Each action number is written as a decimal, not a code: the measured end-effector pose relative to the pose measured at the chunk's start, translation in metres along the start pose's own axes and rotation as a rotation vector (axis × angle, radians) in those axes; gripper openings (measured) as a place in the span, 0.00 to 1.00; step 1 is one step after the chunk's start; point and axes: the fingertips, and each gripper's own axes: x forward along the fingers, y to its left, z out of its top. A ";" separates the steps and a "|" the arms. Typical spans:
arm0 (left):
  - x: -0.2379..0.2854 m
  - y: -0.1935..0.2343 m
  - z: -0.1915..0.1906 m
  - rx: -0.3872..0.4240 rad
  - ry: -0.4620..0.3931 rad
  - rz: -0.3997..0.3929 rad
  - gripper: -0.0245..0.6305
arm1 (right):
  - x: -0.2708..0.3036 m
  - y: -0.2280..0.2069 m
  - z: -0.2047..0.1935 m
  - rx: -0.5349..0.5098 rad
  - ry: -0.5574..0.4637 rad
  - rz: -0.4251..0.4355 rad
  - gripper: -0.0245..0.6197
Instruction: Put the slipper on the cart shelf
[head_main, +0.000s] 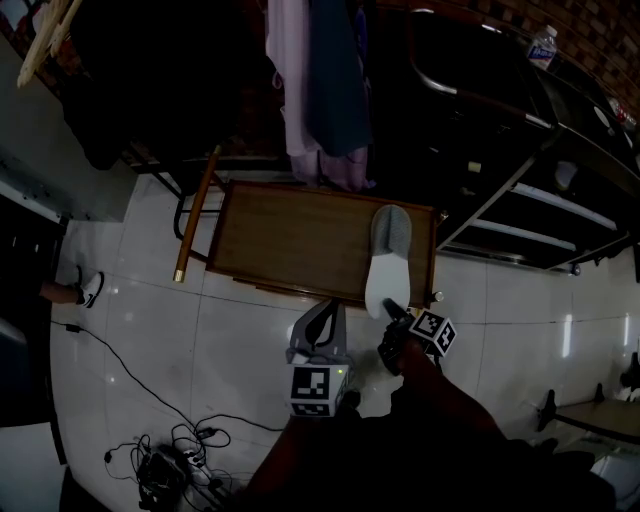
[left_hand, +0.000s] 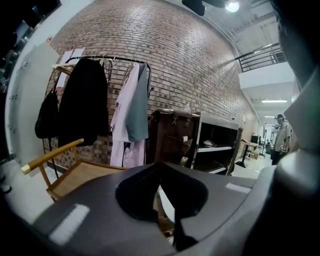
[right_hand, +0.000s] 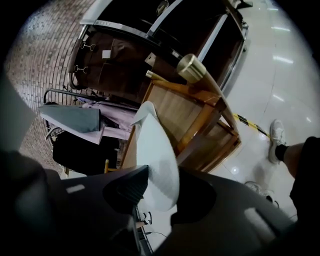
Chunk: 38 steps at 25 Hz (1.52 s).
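A grey slipper (head_main: 388, 265) with a white sole lies on the right end of a wooden chair seat (head_main: 290, 235), heel towards me and hanging over the front edge. My right gripper (head_main: 393, 310) is at that heel. In the right gripper view the white sole (right_hand: 155, 165) fills the gap between the jaws, which are shut on it. My left gripper (head_main: 322, 318) hovers over the floor just left of the slipper, jaws together and empty (left_hand: 160, 167). The black cart with shelves (head_main: 540, 225) stands to the right of the chair.
Clothes (head_main: 320, 80) hang on a rack behind the chair, against a brick wall. A water bottle (head_main: 541, 45) stands on the cart top. Cables (head_main: 170, 455) lie on the white tiles at lower left. A person's shoe (head_main: 90, 288) is at the far left.
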 end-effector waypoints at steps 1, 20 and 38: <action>0.000 -0.001 0.000 0.000 0.000 -0.001 0.06 | -0.001 0.001 0.000 -0.005 -0.001 0.004 0.25; 0.021 -0.038 0.040 0.012 -0.082 -0.126 0.06 | -0.107 0.110 0.037 -0.604 -0.244 0.040 0.13; 0.023 -0.072 0.108 0.065 -0.243 -0.213 0.06 | -0.255 0.250 0.100 -1.184 -0.882 -0.022 0.13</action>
